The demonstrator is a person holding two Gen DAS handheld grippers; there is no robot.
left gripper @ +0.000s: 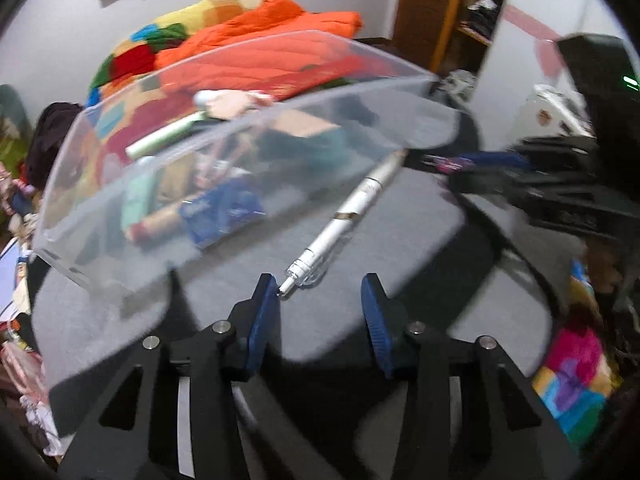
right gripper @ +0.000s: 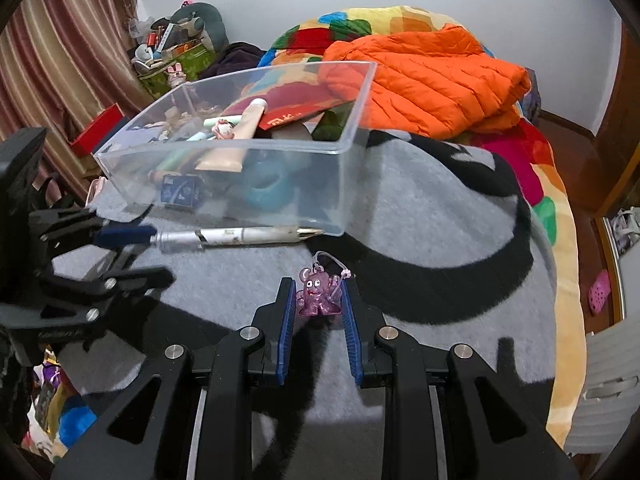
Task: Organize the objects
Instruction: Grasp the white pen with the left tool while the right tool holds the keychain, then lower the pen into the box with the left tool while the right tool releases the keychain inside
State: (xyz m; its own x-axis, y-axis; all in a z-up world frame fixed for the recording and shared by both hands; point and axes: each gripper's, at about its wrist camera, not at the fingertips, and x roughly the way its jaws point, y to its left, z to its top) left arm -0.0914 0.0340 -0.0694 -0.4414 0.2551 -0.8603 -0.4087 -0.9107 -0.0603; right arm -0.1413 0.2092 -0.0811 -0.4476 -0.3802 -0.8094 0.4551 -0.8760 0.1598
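The right gripper (right gripper: pixel 317 300) has its blue pads closed on a small purple see-through figurine (right gripper: pixel 318 295), held just above the grey blanket (right gripper: pixel 420 208); a thin cord loops from the toy's head. Only the right wrist view shows this toy clearly. In the left wrist view the right gripper (left gripper: pixel 460 166) appears far right as a blurred dark shape with something purple at its tip.

The left gripper (left gripper: pixel 320 292) stands partly open with nothing pressed between its pads. Its left pad (left gripper: pixel 264 312) is at the near tip of a silver pen (left gripper: pixel 348 216), which lies on the blanket just in front of the clear plastic bin (left gripper: pixel 160 216). Whether pad and pen touch cannot be told from here. The right wrist view shows the left gripper (right gripper: pixel 132 248) at the pen's (right gripper: pixel 240 236) left end, one blue finger in line with it.

The bin (right gripper: pixel 348 184) holds tubes, a blue box and a teal item. An orange jacket (right gripper: pixel 432 80) lies beyond it.
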